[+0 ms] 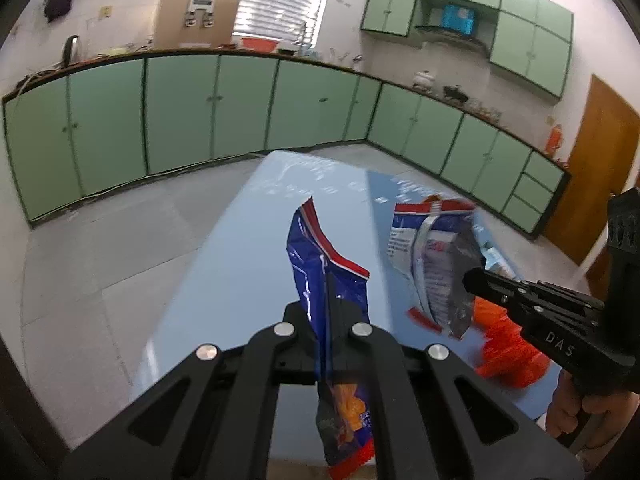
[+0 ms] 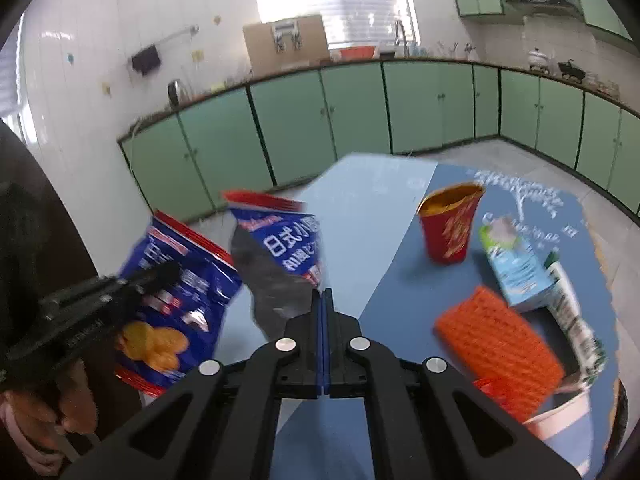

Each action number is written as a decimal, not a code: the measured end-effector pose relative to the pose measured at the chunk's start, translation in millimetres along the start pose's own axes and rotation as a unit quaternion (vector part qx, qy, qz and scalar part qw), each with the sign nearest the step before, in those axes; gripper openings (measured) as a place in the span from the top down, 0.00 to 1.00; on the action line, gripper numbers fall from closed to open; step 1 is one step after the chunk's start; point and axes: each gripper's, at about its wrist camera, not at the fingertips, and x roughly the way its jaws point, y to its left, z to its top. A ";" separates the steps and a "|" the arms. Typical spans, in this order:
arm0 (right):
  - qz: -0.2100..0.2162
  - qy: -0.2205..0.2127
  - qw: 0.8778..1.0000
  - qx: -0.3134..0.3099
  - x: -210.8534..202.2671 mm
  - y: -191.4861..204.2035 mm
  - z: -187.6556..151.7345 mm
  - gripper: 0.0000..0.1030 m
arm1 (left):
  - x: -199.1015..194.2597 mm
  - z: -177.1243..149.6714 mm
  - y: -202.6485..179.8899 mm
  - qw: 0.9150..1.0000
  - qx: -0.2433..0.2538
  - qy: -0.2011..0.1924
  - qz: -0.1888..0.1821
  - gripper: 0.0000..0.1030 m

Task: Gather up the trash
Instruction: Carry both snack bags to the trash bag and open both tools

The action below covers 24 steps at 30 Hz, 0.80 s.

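My left gripper [image 1: 328,308] is shut on a blue snack bag [image 1: 320,256] with orange crackers printed on it; the bag runs up between the fingers and hangs below them. The right wrist view shows the same bag [image 2: 172,300] in the left gripper [image 2: 168,270], held by a hand. My right gripper [image 2: 323,296] is shut on the lower edge of a second blue and silver snack bag [image 2: 280,248] with white lettering. This bag [image 1: 432,256] is blurred and held off the blue table [image 1: 224,260] by the right gripper [image 1: 470,280].
On the blue table [image 2: 400,280] stand a red paper cup [image 2: 452,224], a light blue carton [image 2: 516,268], a green and white carton [image 2: 572,312], an orange mesh sleeve [image 2: 496,340] and a white bowl [image 2: 560,420]. Green cabinets [image 1: 180,112] line the walls beyond a tiled floor.
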 end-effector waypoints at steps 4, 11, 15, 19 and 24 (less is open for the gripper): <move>-0.009 -0.037 0.999 0.014 -32.5 -17.8 12.3 1.00 | -1.0 12.4 -26.7 0.999 0.016 -0.015 -0.025 1.00; -0.076 -0.094 0.991 0.053 -105.7 -75.7 15.7 1.00 | 7.8 32.5 -105.4 0.993 0.057 -0.033 -0.103 1.00; -0.135 -0.115 0.980 0.087 -151.6 -120.4 1.0 1.00 | 20.1 36.3 -174.0 0.981 0.090 -0.035 -0.165 1.00; -0.206 -0.120 0.963 0.130 -192.9 -174.0 -26.1 1.00 | 35.3 28.8 -245.7 0.967 0.127 -0.032 -0.216 1.00; -0.278 -0.112 0.938 0.175 -228.9 -229.0 -64.7 1.00 | 63.7 10.1 -339.3 0.948 0.160 -0.009 -0.276 1.00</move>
